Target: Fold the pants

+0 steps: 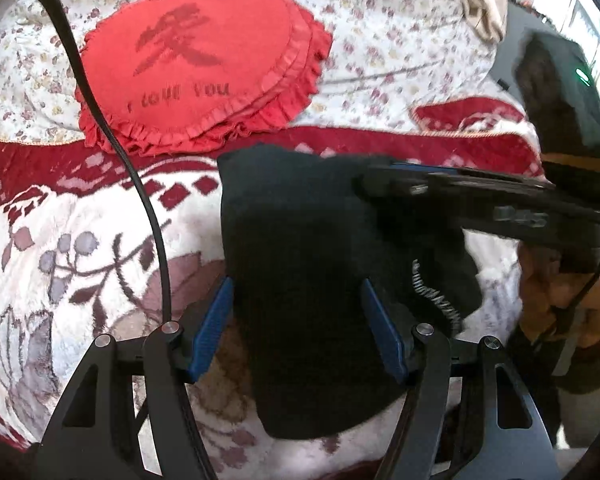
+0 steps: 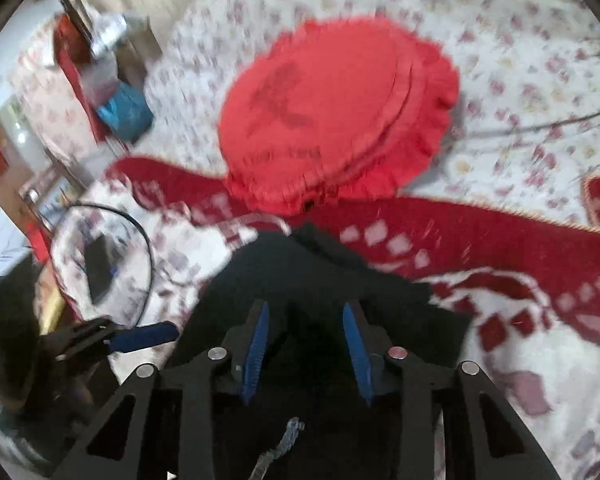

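Observation:
Black pants [image 1: 312, 280], folded into a thick bundle, lie on a red-and-white blanket [image 1: 80, 240]; a pale drawstring [image 1: 436, 296] shows at their right. My left gripper [image 1: 300, 330] hangs open just over the near part, its blue pads wide to either side of the cloth. My right gripper [image 1: 364, 184] comes in from the right at the far edge of the bundle. In the blurred right wrist view, black pants [image 2: 324, 280] fill the narrow gap between the right gripper's [image 2: 306, 344] blue pads, which look shut on a fold. A left gripper finger [image 2: 144, 336] shows at the left.
A red ruffled heart cushion [image 1: 196, 68] lies just beyond the pants on a floral sheet [image 1: 380, 20]. A black cable [image 1: 100, 120] arcs across the left. A person's hand [image 1: 540, 280] holds the right gripper. Bedside clutter [image 2: 112, 80] stands past the bed's left edge.

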